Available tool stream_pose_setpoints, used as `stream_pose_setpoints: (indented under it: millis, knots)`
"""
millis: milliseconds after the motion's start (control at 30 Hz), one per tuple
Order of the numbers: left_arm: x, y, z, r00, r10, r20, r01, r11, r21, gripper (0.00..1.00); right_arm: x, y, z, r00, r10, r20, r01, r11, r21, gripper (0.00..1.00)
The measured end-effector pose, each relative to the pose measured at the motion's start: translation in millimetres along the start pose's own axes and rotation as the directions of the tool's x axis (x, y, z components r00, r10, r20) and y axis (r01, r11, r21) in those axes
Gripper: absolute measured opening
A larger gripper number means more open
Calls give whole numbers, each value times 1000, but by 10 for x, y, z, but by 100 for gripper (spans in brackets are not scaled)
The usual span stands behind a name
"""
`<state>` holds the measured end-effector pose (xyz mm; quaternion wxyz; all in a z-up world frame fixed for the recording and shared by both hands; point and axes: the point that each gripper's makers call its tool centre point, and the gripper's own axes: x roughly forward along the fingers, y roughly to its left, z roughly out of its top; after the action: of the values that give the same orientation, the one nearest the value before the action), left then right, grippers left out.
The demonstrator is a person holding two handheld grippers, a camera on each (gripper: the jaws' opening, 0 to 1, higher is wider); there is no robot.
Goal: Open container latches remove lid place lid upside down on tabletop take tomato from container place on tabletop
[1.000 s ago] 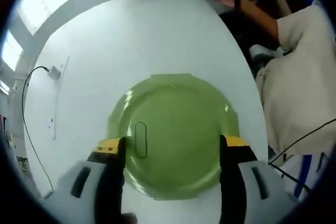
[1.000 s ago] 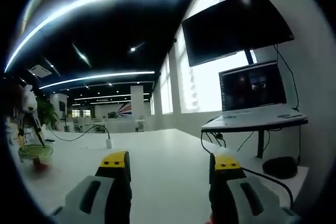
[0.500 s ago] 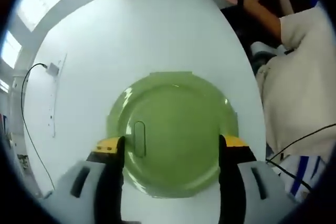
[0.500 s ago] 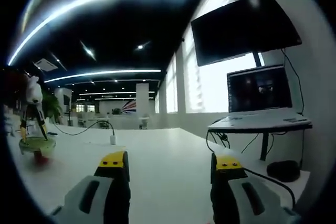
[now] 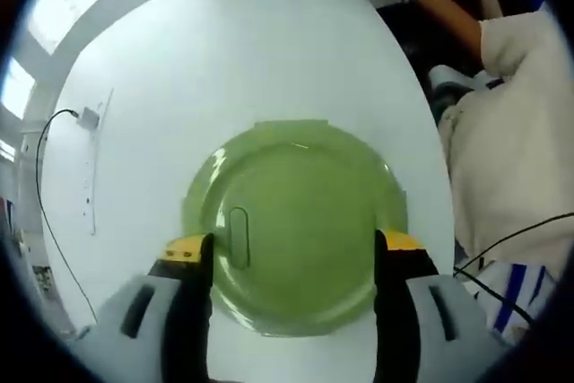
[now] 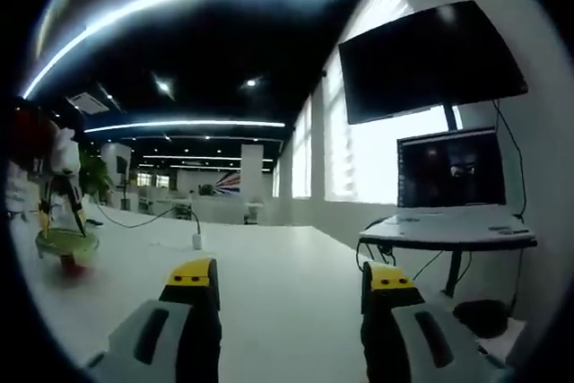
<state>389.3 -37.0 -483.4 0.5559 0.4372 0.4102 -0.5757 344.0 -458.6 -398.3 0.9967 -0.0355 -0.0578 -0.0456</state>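
Little has shifted; my left gripper (image 5: 293, 253) hangs jaws apart over the green lid (image 5: 296, 221), mid-table toward the near edge (image 5: 224, 78); my right gripper (image 6: 291, 280) idles wide, empty; latches come next, I judge.

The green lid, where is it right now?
In the left gripper view the green lid sits centred between the open left gripper jaws, over the white table; in the right gripper view it appears far left.
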Motion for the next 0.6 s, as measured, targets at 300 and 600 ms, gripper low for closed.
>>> stream_pose_setpoints:
  millis: [300,600]
  knots:
    - [4,111,-14,1000,-1,4,1,1000,-1,68,205,689,454,975,204,93,-196,976,-91,60]
    - [4,132,-9,1000,-1,-7,1,1000,-1,68,192,1523,868,893,417,167,-384,902,-198,60]
